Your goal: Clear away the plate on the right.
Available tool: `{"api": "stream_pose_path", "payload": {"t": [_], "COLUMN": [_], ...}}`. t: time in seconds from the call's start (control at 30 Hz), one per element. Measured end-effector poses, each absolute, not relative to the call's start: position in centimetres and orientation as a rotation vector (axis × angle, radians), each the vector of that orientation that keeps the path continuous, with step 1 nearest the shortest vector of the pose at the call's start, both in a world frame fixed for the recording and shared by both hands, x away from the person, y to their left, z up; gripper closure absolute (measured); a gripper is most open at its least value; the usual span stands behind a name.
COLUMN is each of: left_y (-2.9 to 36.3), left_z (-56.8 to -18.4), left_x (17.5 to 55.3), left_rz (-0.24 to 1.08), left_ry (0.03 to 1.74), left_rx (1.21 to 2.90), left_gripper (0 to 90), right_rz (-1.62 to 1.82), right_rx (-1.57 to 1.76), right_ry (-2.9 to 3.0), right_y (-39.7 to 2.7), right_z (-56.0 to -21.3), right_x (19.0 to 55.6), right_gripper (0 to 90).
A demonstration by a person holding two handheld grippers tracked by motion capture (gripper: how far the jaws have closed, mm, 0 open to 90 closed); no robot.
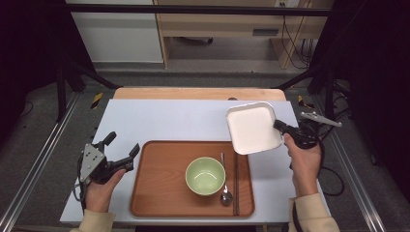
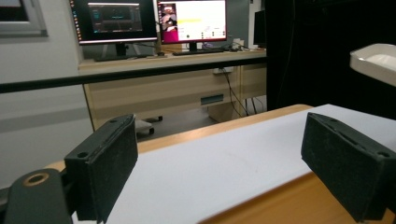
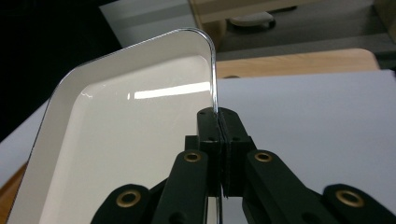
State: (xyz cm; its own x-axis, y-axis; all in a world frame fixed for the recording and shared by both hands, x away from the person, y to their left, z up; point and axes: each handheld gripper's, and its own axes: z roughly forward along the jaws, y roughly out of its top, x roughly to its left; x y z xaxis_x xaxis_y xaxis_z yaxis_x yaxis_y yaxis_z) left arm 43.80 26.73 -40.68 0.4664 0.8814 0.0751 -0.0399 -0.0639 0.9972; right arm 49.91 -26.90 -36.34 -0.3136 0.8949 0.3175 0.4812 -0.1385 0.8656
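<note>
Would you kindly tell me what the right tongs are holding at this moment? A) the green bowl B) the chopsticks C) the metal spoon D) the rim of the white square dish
D: the right tongs are clamped on the rim of the white square dish, while the green bowl, spoon and chopsticks lie on the brown tray.
</note>
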Motion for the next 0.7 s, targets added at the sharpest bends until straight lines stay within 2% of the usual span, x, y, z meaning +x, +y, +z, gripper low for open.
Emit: {"api": "stream_pose_path", "payload": {"t": [0.33,0.7], "left_y": [23.7,18.6], "left_z": [-39.0,-37.2], "left_x": [43.4,44.3], "left_rz": [0.864,0.832], "left_ry": [0.746,0.674], "left_rx": [1.444,1.506], "left_gripper": [16.9,20.9], "right_rz": [1.479,1.492], "right_rx": [1.412,1.392], "right_ry": [1.861,1.822], "right_y": [-19.1,-16.7], "right_z": [-36.0,-36.8], "right_x": [51.1,51.4], "right_gripper": [89.2,89.2]}}
